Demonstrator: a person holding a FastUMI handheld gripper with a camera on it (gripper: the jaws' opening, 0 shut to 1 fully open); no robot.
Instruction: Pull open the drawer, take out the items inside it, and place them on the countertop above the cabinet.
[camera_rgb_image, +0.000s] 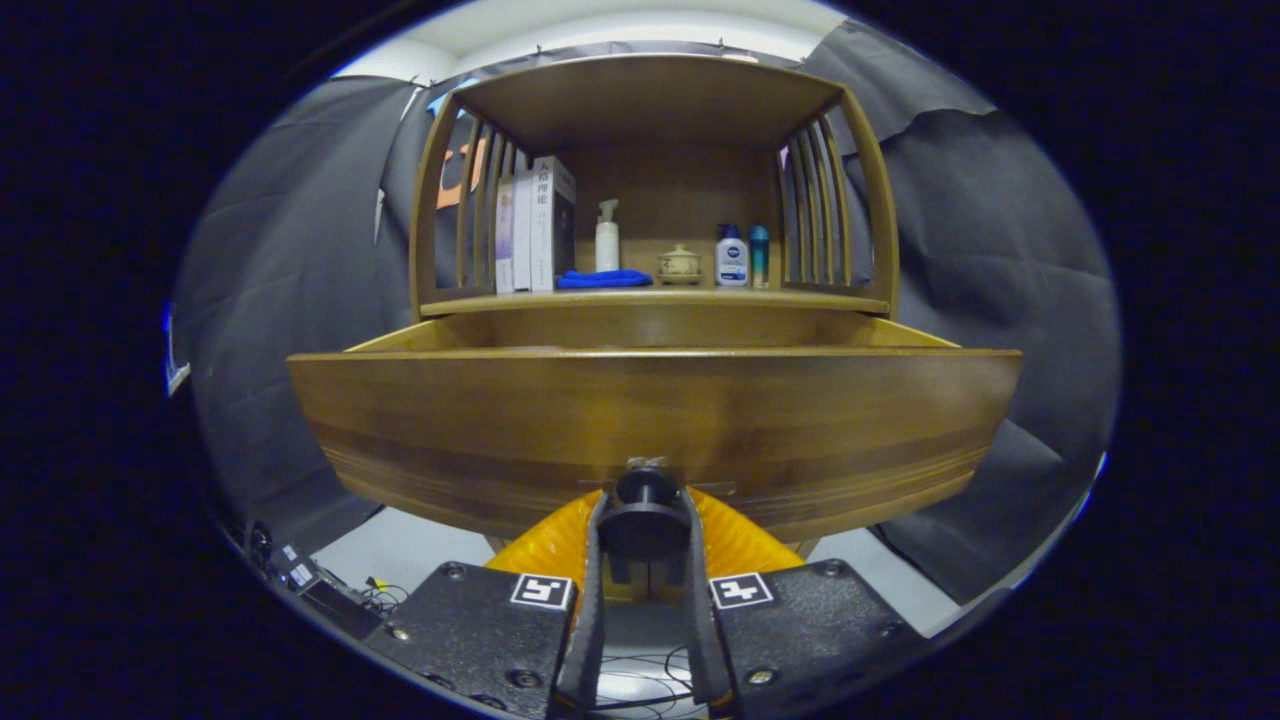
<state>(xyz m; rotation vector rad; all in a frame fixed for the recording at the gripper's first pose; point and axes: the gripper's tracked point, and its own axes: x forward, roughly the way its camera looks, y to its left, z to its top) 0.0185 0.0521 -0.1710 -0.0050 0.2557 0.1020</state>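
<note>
A wooden drawer (650, 420) stands pulled out from the cabinet, its wide front panel right ahead of me. My gripper (646, 500) is shut on the drawer's dark round knob (646, 487), both fingers pressing on its sides. The drawer's inside is hidden behind the front panel. Above the drawer runs the countertop (655, 300), part of a wooden shelf unit with slatted sides.
On the countertop stand books (535, 225) at the left, a blue cloth (603, 279), a white pump bottle (607, 238), a small lidded pot (679, 264), a white lotion bottle (732, 258) and a blue bottle (759, 255). Cables and devices (310, 585) lie on the floor at the lower left.
</note>
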